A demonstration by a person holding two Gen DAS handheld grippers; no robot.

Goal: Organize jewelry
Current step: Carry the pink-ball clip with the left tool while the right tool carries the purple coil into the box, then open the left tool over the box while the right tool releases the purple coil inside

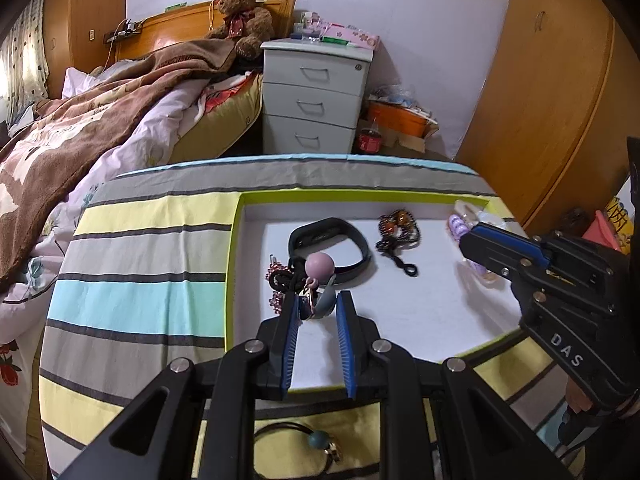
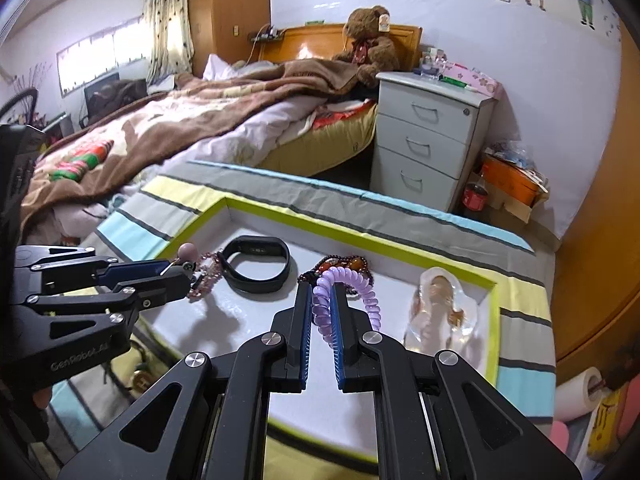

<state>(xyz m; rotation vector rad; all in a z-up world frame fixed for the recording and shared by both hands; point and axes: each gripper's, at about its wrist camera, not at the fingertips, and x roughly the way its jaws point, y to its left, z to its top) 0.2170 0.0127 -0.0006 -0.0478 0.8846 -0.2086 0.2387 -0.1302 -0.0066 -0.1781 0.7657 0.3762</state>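
Right tongs (image 2: pixel 321 292) pinch the purple coil hair tie (image 2: pixel 344 280) over the tray (image 2: pixel 352 236).

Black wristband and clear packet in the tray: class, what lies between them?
In the right wrist view, the dark beaded bracelet lies between the black wristband and the clear packet, with the purple coil hair tie in front of it.

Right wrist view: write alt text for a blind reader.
The right claw grips a purple spiral hair tie over a white, green-rimmed tray holding a black wristband and beaded jewelry. The left claw holds a pink-ball hair tie at the tray's left.
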